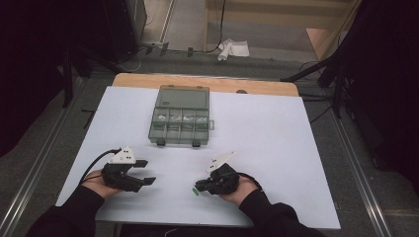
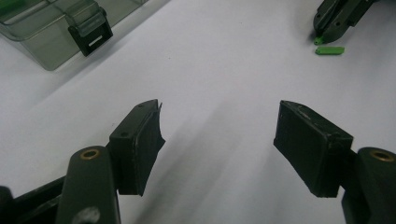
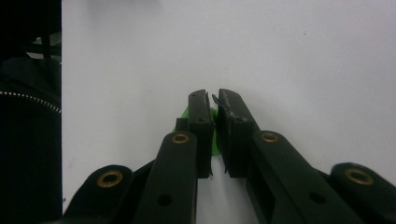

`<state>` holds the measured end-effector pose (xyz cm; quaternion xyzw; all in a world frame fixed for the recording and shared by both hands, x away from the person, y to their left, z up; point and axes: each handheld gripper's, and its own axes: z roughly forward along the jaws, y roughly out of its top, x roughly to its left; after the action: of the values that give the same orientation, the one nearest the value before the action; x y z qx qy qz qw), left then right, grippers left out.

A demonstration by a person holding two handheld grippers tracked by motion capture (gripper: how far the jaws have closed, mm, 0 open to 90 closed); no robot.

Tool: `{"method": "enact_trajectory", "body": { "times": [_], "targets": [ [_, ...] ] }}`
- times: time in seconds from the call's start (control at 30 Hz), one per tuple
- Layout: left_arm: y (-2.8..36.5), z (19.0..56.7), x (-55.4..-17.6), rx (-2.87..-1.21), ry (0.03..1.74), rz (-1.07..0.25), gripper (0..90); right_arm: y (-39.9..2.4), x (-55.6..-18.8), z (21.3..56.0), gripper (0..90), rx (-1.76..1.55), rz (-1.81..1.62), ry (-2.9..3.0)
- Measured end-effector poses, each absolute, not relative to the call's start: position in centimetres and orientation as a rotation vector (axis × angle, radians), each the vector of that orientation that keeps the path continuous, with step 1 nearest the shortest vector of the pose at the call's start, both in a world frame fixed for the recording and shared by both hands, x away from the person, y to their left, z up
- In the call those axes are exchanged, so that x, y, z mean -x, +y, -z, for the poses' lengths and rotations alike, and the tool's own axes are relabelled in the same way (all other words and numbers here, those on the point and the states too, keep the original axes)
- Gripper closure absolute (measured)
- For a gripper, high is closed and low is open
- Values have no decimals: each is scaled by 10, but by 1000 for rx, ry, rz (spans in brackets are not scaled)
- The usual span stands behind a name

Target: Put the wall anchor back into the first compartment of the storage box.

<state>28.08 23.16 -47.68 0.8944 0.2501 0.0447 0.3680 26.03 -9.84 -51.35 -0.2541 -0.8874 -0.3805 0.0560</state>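
My right gripper (image 3: 212,95) rests low on the white sheet at the front right (image 1: 198,188), its jaws all but together with a small green piece (image 3: 214,140) pinched between the pads. In the left gripper view the right gripper's tip (image 2: 336,21) carries a green speck, and a second small green piece (image 2: 329,50) lies flat on the sheet beside it. My left gripper (image 1: 146,172) sits at the front left, open, with only bare sheet between its jaws (image 2: 219,140).
A clear grey compartment box (image 1: 180,116) with its lid raised and black latches (image 2: 91,37) stands at the middle back of the white sheet (image 1: 276,148). The wooden table edge (image 1: 267,86) runs behind it. Dark stands flank both sides.
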Motion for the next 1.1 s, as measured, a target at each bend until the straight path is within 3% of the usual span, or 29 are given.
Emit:
{"method": "enact_trajectory", "body": {
  "times": [1.1],
  "targets": [
    [230, 478, -280, -2304, 633, -110, 305, -95, -286, 494, 854, 938, 1213, -2567]
  ]
}}
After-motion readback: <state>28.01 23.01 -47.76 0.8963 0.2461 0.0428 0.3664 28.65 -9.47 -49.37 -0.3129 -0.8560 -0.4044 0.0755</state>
